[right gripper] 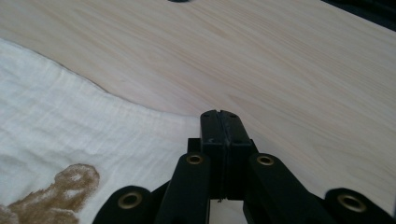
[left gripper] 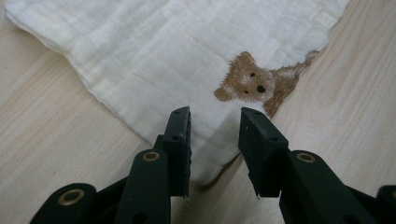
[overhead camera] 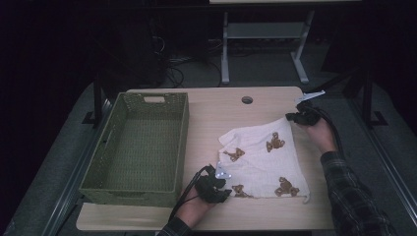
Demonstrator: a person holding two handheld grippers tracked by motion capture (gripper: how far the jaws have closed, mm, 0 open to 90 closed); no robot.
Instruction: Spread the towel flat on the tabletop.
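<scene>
The cloth [overhead camera: 263, 162], white with brown bears, lies folded on the right half of the table [overhead camera: 211, 113], its far corner pointing toward the right edge and its near corner close to the front edge. The right gripper [overhead camera: 298, 117] sits at that far corner with its jaws pressed fully together; a thin fold of cloth seems pinched there, though the right gripper view leaves it unsure whether fabric really runs between the pads. The left gripper [overhead camera: 216, 189] stands over the near corner, its jaws partly open and straddling the cloth tip without pressing it. The green basket [overhead camera: 113, 147] stands empty along the left edge. The likely risk: if the right side pulls while the left corner is unheld, the cloth may drag across the table and the fold slip apart; a thin pinch could also let go mid-lift.
</scene>
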